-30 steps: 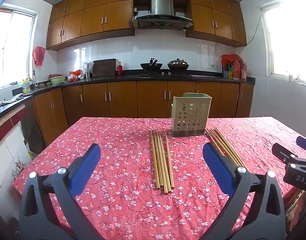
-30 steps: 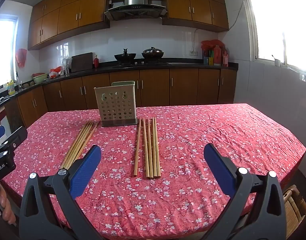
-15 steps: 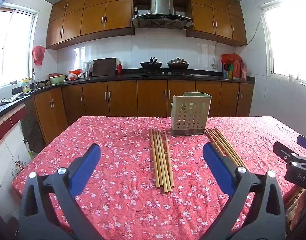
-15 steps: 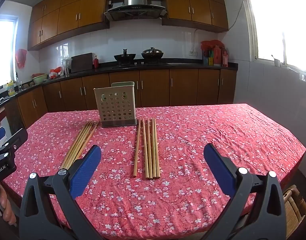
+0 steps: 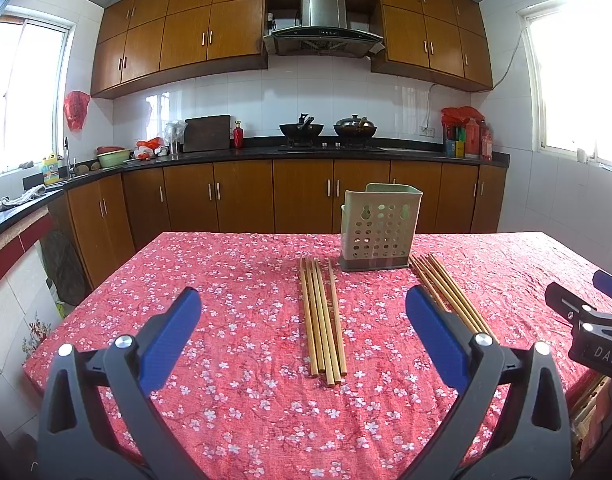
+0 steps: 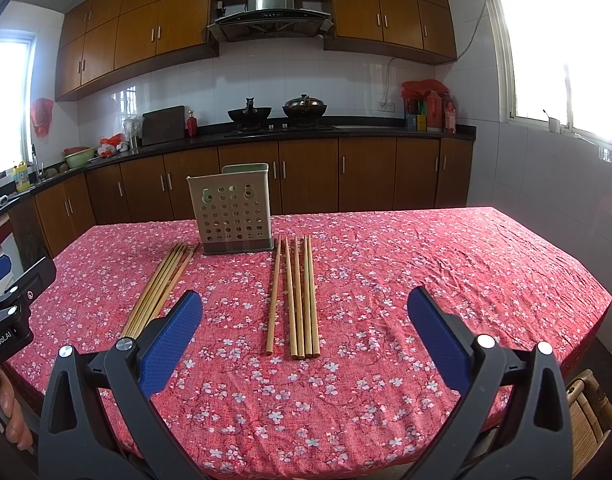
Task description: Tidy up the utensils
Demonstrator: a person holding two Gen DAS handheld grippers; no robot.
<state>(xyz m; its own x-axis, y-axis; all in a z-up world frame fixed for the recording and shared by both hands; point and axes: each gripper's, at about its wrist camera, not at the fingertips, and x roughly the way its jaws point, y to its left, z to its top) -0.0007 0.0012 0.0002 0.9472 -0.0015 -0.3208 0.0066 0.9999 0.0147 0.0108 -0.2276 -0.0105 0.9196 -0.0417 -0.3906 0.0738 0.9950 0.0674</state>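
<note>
A pale perforated utensil holder (image 5: 378, 227) (image 6: 233, 216) stands upright on the red floral tablecloth (image 5: 241, 280) (image 6: 426, 272). Two bundles of wooden chopsticks lie flat in front of it. One bundle (image 5: 321, 316) (image 6: 159, 286) lies to the holder's left, the other bundle (image 5: 450, 294) (image 6: 295, 300) to its right. My left gripper (image 5: 301, 320) hovers open over the near table, short of the left bundle. My right gripper (image 6: 303, 320) hangs open before the right bundle. Neither holds anything. Each gripper's body shows at the edge of the other's view.
Wooden kitchen cabinets (image 5: 241, 196) and a dark counter with two woks (image 5: 326, 130) run behind the table. A wicker chair (image 6: 586, 408) sits at the table's near right corner. A hand (image 6: 13, 408) shows at the lower left of the right wrist view.
Both views have drifted very slightly; the table, holder and chopsticks lie as before. Both grippers stay open.
</note>
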